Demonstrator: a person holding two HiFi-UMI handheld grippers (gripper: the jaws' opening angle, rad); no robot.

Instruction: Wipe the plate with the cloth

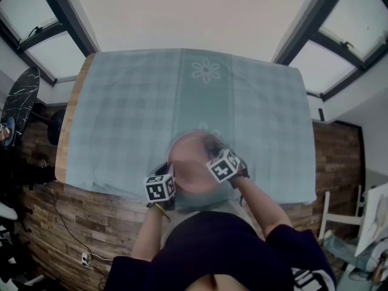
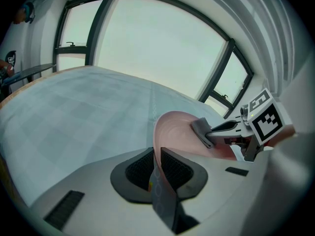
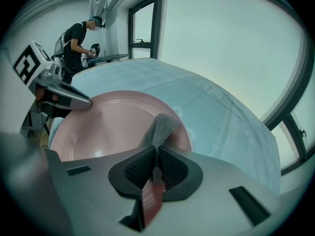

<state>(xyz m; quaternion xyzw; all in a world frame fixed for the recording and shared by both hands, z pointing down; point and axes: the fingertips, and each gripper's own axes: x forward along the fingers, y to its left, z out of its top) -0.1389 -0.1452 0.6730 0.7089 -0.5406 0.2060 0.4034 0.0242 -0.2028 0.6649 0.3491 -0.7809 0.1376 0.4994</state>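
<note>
The left claw (image 2: 157,167) has a smooth, pale grey shell (image 2: 98,215). Its two black pads (image 2: 140,170) have a fine mesh texture and sit in a dark, rounded recess. Dark ribbed slots (image 2: 64,208) are cut into the shell. The right claw (image 3: 156,167) is built the same way. Each claw carries a white cube (image 1: 160,188) printed with black square markers. The person wears a dark top (image 1: 212,247) with white print (image 1: 306,279) on one sleeve. A thin yellow band (image 1: 160,210) circles the wrist just below the left cube.

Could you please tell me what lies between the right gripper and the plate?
The grey cloth, pinched by the right gripper, rests against the pink plate; the right gripper view shows it.
</note>
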